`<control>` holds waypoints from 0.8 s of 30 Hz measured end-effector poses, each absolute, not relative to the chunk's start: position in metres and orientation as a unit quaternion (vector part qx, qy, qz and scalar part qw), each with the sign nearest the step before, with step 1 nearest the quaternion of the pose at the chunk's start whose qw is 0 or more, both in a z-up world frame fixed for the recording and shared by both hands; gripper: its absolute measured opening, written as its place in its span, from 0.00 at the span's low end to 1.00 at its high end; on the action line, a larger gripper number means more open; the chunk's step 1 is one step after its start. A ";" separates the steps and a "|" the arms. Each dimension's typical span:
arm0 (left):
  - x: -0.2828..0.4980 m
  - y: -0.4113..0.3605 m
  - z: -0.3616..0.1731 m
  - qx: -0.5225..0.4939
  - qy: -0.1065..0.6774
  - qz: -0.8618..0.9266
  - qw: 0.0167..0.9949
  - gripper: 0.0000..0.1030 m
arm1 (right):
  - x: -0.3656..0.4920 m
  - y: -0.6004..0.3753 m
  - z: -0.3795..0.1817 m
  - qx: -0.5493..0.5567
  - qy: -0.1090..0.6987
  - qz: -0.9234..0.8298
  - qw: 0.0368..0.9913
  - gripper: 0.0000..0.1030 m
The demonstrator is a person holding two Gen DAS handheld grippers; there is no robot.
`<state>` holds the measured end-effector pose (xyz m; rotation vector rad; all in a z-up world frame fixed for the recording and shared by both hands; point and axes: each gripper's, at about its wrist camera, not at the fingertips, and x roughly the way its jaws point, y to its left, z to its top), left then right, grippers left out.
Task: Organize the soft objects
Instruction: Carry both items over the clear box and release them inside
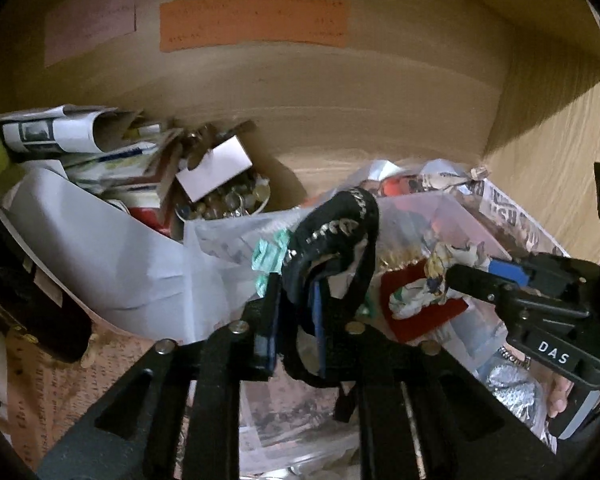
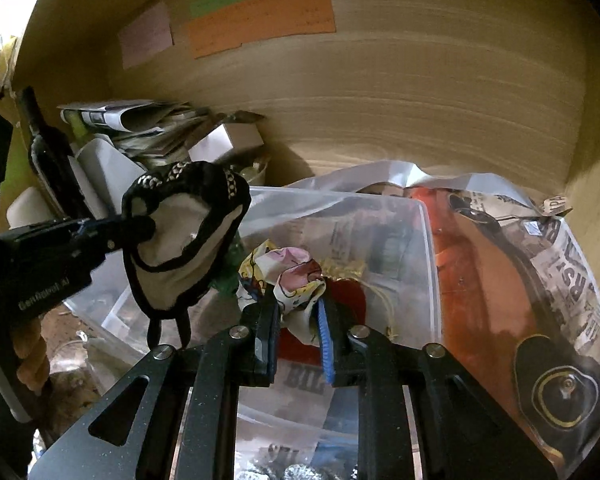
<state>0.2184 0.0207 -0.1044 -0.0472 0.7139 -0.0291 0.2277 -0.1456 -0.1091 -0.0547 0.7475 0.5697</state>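
Observation:
My left gripper (image 1: pixel 296 312) is shut on a black fabric piece with a silver-patterned band (image 1: pixel 332 232); in the right wrist view it shows as a black-trimmed, beige-lined cloth (image 2: pixel 180 240) hanging from that gripper (image 2: pixel 116 236) at the left. My right gripper (image 2: pixel 298 312) is shut on a colourful printed cloth (image 2: pixel 284 276) and holds it over a clear plastic bin (image 2: pixel 424 216). In the left wrist view the right gripper (image 1: pixel 456 276) enters from the right with the printed cloth (image 1: pixel 428 284) at its tip.
A red item (image 2: pixel 348 292) lies in the bin. A printed plastic bag with an orange thing inside (image 2: pixel 500 280) stands at the right. Papers (image 1: pixel 80 132), a white box (image 1: pixel 216 168) and a bowl of small trinkets (image 1: pixel 228 200) crowd the left. Wooden shelf walls enclose all.

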 end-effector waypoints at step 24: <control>0.132 0.036 -0.059 -0.040 0.289 -0.043 0.955 0.85 | 0.172 -0.188 -0.064 -0.016 0.267 0.245 0.932 0.80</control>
